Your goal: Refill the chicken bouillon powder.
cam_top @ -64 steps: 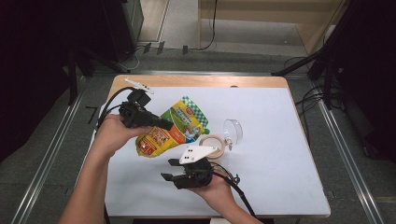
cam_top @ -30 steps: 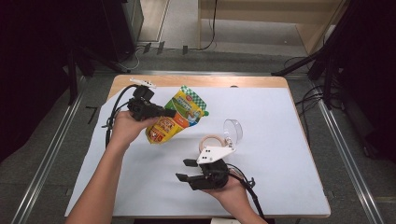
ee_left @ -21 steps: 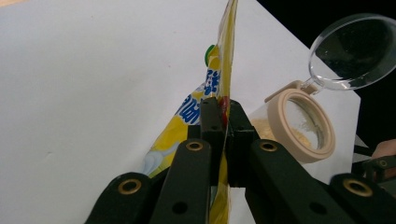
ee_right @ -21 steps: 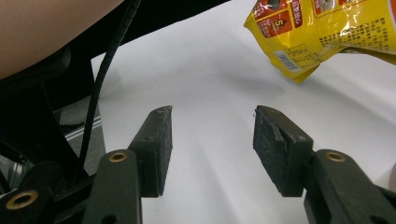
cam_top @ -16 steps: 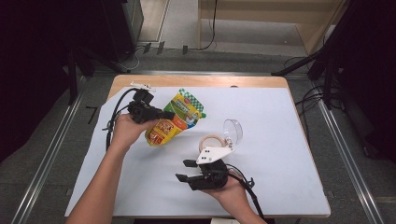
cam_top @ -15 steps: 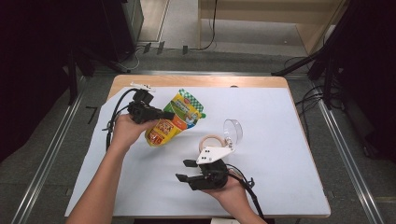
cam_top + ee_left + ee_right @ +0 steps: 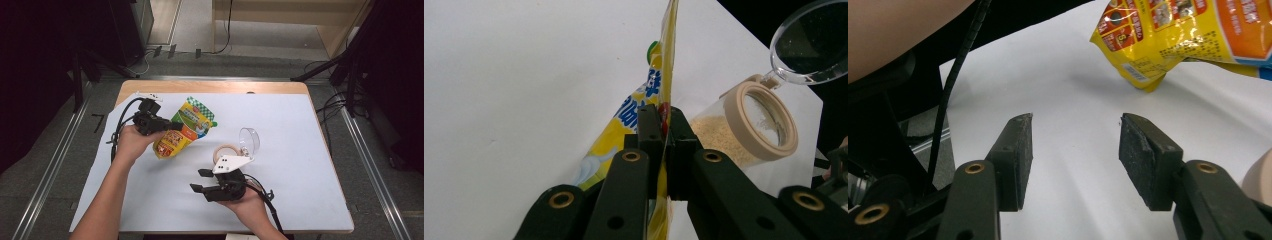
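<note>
The yellow pouch (image 7: 1193,35) bears print, perhaps a digit 8, otherwise unreadable

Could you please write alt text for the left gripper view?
The left tongs are shut on the edge of a yellow printed plastic pouch above a white table. Beside it lies a clear jar with a beige rim, its clear lid flipped open.

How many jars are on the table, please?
1: a clear jar with a beige rim, lying on the white table cover beside the yellow pouch; its lid hangs open.
</note>
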Tool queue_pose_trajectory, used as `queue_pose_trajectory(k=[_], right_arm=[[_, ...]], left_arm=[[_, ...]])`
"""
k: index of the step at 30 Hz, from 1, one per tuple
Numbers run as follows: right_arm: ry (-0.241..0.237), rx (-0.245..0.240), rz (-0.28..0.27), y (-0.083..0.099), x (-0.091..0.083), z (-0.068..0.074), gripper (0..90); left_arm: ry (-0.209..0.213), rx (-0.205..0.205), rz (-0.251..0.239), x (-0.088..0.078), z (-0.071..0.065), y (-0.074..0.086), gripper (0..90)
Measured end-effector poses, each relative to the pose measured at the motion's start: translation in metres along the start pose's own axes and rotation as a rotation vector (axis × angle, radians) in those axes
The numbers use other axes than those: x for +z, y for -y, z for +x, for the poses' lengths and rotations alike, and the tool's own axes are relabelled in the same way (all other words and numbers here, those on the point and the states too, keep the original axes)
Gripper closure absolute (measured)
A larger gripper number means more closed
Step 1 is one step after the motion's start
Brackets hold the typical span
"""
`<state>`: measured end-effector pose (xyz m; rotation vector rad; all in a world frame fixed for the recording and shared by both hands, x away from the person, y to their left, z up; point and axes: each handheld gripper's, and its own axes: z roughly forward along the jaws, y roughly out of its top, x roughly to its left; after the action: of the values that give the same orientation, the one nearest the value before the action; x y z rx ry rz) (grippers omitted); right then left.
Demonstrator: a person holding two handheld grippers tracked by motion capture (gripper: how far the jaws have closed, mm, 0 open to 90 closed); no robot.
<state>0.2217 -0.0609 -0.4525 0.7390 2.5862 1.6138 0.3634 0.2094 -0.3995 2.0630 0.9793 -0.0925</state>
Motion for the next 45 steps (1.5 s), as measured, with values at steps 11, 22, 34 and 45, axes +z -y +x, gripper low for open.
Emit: queue_pose_trajectory(k=[11,22,34,45], right_arm=[[0.016,-0.006,-0.014,-0.005,-0.006,-0.004,48.6],[0.032,-0.032,-0.006,-0.008,-0.006,-0.005,48.6],[0.039,-0.044,0.002,-0.010,-0.004,-0.007,48.7],[0.032,-0.049,0.010,-0.009,-0.001,-0.005,48.7]], left_arm=[[-0.004,-0.040,-0.021,-0.018,0.002,0.015,87.4],[-0.007,-0.062,-0.063,-0.041,0.000,0.042,86.5],[-0.007,-0.043,-0.042,-0.053,-0.001,0.054,85.6],[0.016,-0.019,-0.033,-0.058,-0.001,0.055,78.1]])
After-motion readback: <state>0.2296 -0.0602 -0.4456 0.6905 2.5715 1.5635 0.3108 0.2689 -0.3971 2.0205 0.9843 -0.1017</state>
